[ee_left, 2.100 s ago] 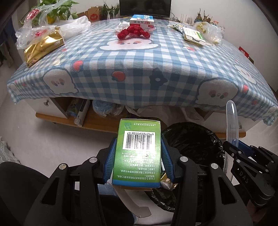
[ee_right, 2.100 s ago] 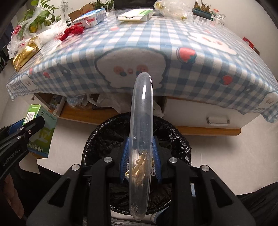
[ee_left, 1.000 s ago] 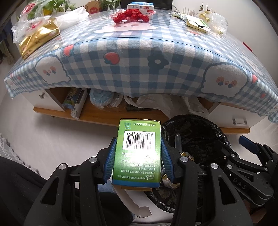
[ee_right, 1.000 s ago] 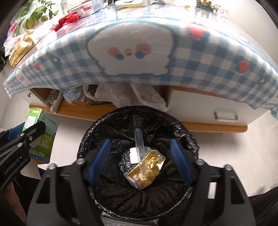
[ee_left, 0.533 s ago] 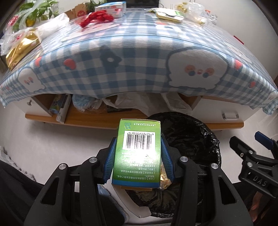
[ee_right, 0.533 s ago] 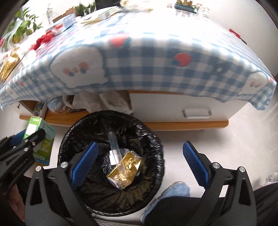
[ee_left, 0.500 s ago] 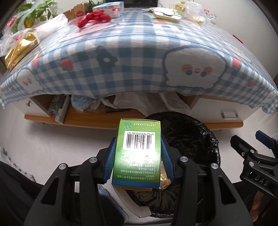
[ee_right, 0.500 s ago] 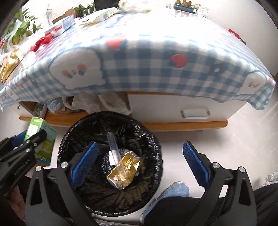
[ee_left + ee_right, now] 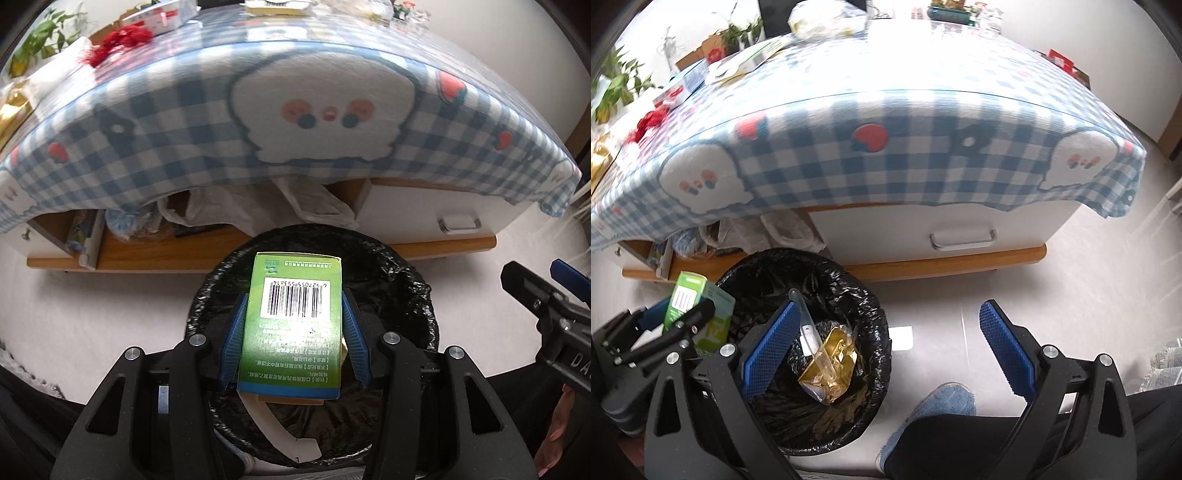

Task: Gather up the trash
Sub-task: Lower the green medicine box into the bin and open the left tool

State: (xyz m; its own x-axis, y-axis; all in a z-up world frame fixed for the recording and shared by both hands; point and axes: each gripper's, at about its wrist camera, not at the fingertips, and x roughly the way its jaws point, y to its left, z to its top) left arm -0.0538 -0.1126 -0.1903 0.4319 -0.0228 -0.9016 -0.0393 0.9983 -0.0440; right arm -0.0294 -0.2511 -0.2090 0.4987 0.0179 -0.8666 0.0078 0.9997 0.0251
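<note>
My left gripper (image 9: 293, 332) pinching a glossy green carton (image 9: 291, 325) over the crinkled black-lined bin (image 9: 413, 295), my right gripper (image 9: 886, 347) gaping wide, holding nothing

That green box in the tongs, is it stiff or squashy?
Likely stiff: the green box keeps flat faces and square edges between the left tongs. Probably light, since it juts out unsupported over the bin.

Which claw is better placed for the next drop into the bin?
Left. The left claw is shut on the green box, directly over the black-lined bin. The right claw is open, empty and off to the bin's side.
</note>
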